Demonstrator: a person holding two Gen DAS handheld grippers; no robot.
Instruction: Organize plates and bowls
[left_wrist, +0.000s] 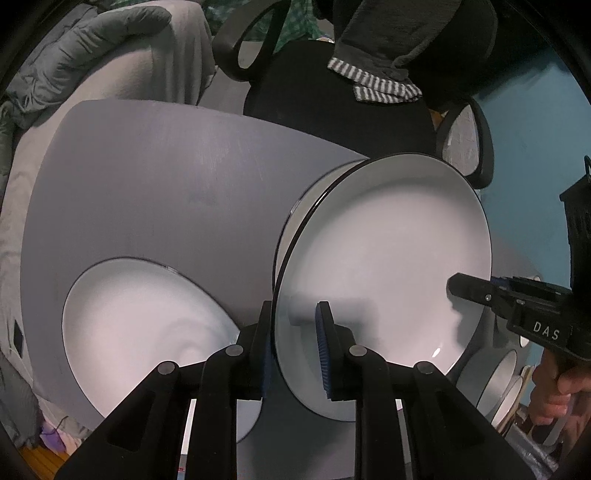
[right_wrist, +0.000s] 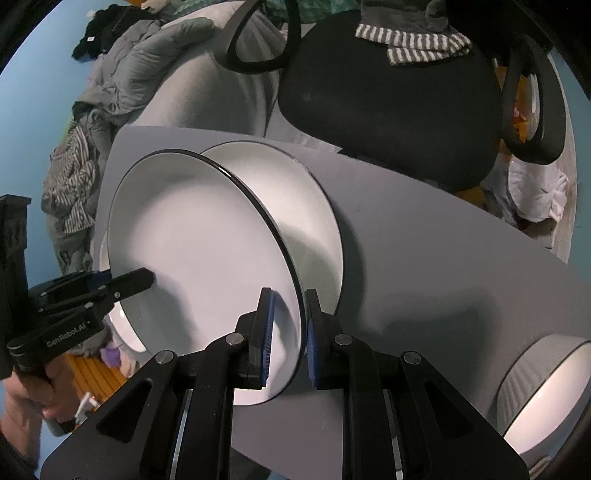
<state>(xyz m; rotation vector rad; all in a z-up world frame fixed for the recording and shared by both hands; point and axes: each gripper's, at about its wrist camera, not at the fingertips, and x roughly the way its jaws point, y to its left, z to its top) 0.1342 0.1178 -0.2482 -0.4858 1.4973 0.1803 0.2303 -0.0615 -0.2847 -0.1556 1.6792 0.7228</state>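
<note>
Grey table w/ black chair behind far edge. Left wrist view: left gripper straddles rim of raised white plate — jaws part open, pads not clearly touching. 2nd plate flat on table at left side. Right gripper at raised plate's opposite rim; closure can't tell.

Right wrist view: right gripper straddles same plate, gap at both pads. Another plate lies under it. Grey bowl at right edge, tilted.
</note>
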